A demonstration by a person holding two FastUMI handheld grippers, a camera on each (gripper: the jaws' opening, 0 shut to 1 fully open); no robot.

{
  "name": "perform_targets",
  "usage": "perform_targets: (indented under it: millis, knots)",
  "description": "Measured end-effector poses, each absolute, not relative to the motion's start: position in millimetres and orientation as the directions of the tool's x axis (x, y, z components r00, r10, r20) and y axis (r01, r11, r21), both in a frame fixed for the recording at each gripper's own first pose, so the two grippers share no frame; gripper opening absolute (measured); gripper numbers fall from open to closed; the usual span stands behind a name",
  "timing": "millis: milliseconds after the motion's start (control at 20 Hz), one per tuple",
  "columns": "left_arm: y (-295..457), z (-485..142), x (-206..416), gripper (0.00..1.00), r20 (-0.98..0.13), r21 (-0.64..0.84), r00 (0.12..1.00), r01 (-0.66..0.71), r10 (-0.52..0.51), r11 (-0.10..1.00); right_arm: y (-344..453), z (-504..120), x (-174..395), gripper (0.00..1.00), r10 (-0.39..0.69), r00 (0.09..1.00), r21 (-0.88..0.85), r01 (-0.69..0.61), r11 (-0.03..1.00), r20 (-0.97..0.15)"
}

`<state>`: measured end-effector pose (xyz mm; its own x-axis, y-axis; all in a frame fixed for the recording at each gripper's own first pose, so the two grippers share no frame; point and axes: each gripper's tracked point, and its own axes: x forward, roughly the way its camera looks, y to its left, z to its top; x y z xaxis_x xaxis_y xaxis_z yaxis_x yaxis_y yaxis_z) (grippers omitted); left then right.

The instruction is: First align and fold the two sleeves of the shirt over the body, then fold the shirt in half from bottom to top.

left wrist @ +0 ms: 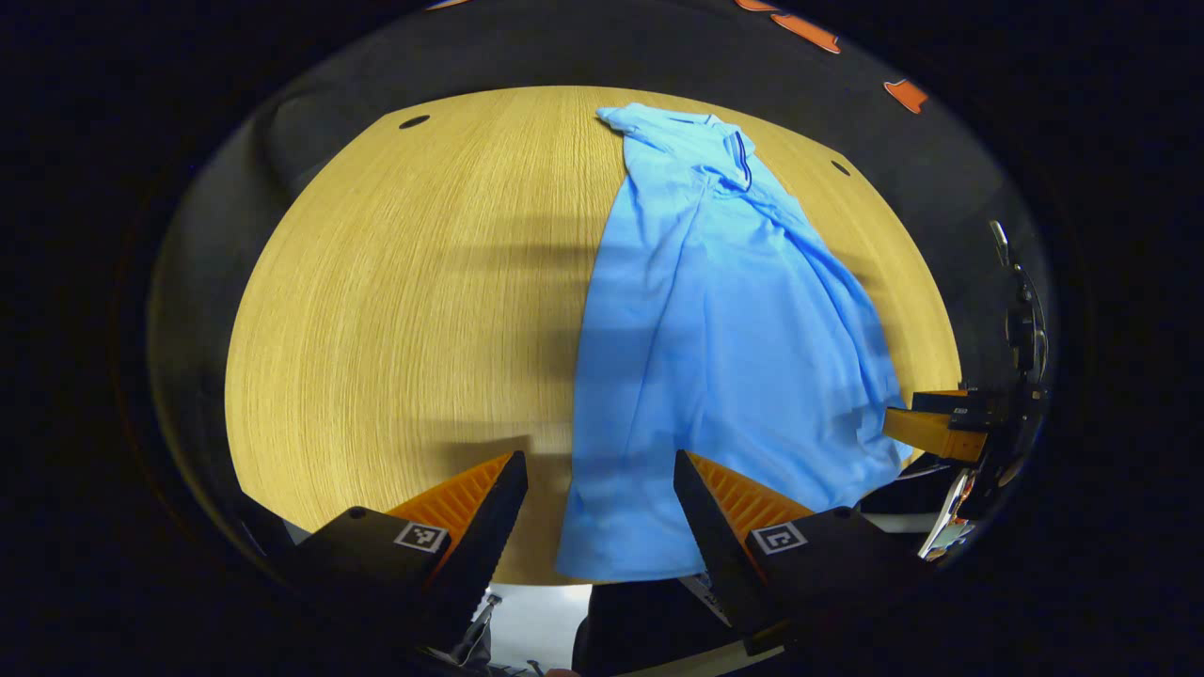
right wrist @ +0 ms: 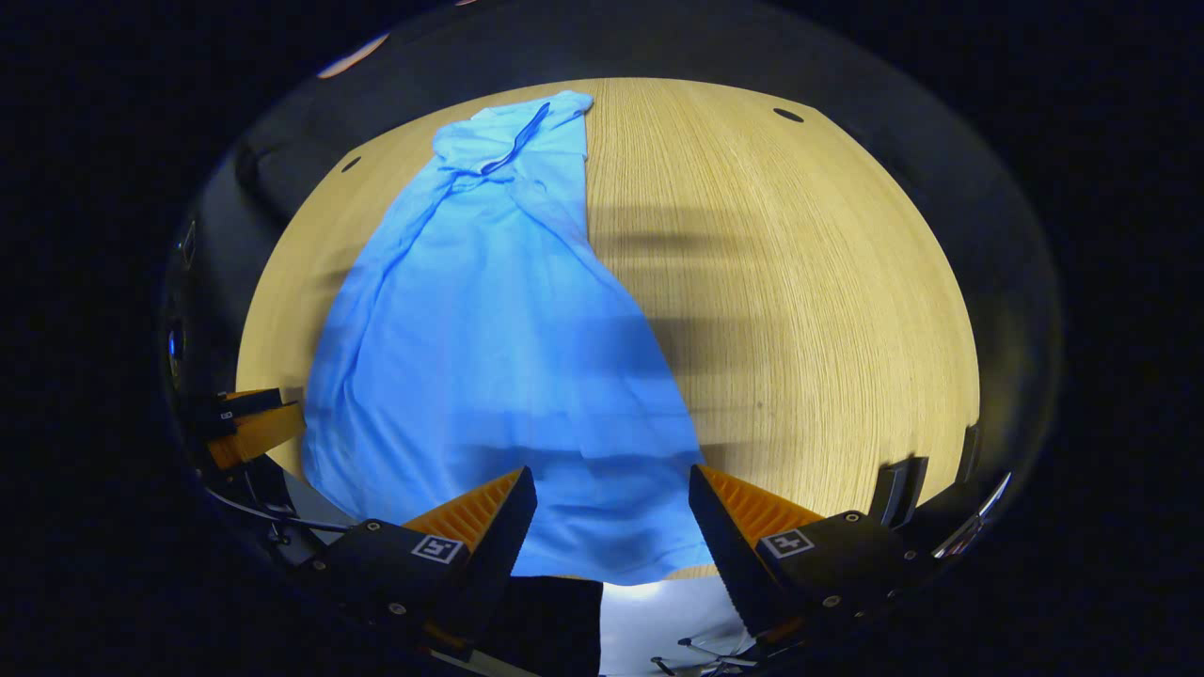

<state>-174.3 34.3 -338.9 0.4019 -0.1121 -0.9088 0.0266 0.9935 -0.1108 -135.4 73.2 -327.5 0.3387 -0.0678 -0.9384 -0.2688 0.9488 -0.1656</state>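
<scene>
A light blue polo shirt (left wrist: 724, 329) lies lengthwise on the wooden table (left wrist: 404, 310), collar at the far end, both sleeves folded over the body. Its bottom hem reaches the near table edge. My left gripper (left wrist: 600, 489) stands open over the hem's left corner, nothing between its fingers. The right gripper (left wrist: 931, 423) shows at the right edge of the left gripper view, beside the hem's right corner. In the right gripper view the shirt (right wrist: 489, 348) runs away from me, and my right gripper (right wrist: 611, 498) stands open over the hem. The left gripper (right wrist: 249, 423) appears at the left.
The round-looking wooden table (right wrist: 809, 301) has small dark holes (left wrist: 414, 121) near its far corners (right wrist: 788, 115). Bare wood lies on both sides of the shirt. Pale floor (right wrist: 649, 611) shows below the near table edge.
</scene>
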Motion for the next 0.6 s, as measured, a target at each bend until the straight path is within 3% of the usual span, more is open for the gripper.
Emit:
perform_targets:
  millis: [300,600]
  knots:
    - [20,-369,-207,1.0,-0.942,-0.106,0.316,0.026,-0.109,0.994,55,-346,-153,0.99,-0.115,0.297,-0.206,-0.296,0.933,-0.948]
    - [22,-374,-205,0.99,-0.957,0.002,0.291,0.038,-0.009,0.999,58,-347,-151,0.99,-0.123,0.291,-0.221,-0.331,0.917,-0.949]
